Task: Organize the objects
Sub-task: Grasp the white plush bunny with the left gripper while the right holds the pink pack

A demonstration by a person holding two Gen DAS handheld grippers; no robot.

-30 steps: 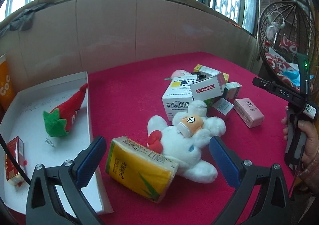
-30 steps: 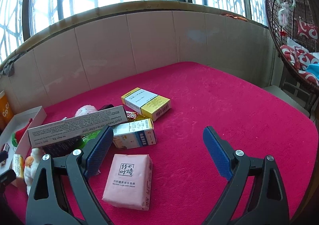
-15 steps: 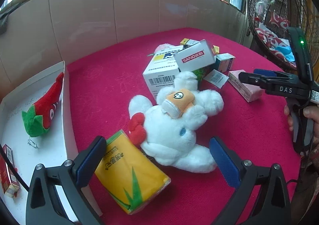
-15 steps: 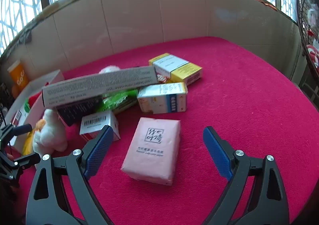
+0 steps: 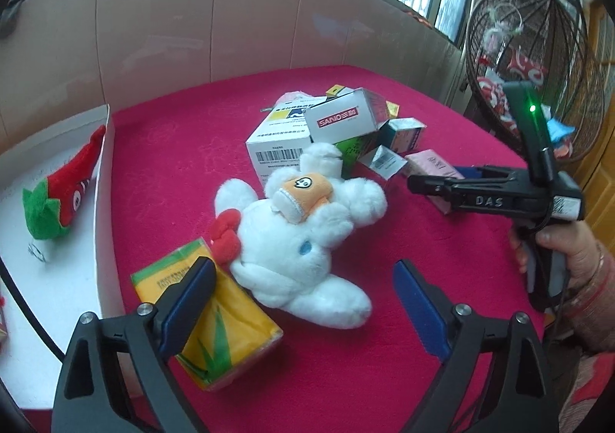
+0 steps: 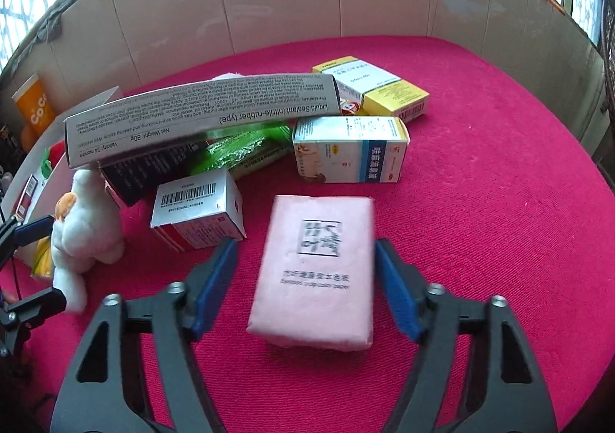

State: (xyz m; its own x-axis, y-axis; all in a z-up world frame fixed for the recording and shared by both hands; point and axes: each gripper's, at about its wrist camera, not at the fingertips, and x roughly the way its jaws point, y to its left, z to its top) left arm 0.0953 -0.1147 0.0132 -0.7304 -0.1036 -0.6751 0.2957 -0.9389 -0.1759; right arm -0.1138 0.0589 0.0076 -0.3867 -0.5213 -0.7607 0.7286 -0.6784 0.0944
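The left gripper (image 5: 303, 302), its jaws just narrowing but still wide, straddles the white plush toy (image 5: 296, 237) without touching; the right gripper (image 6: 303, 279) has been closing around the pink tissue pack (image 6: 315, 271) on the red cloth (image 6: 499, 202), pads not yet pressing

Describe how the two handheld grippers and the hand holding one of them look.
Both the left gripper and right gripper have black skeletal frames, silver screws and blue ribbed pads. The right gripper's body reads "DAS", with a green light. The person's hand wears bangles.
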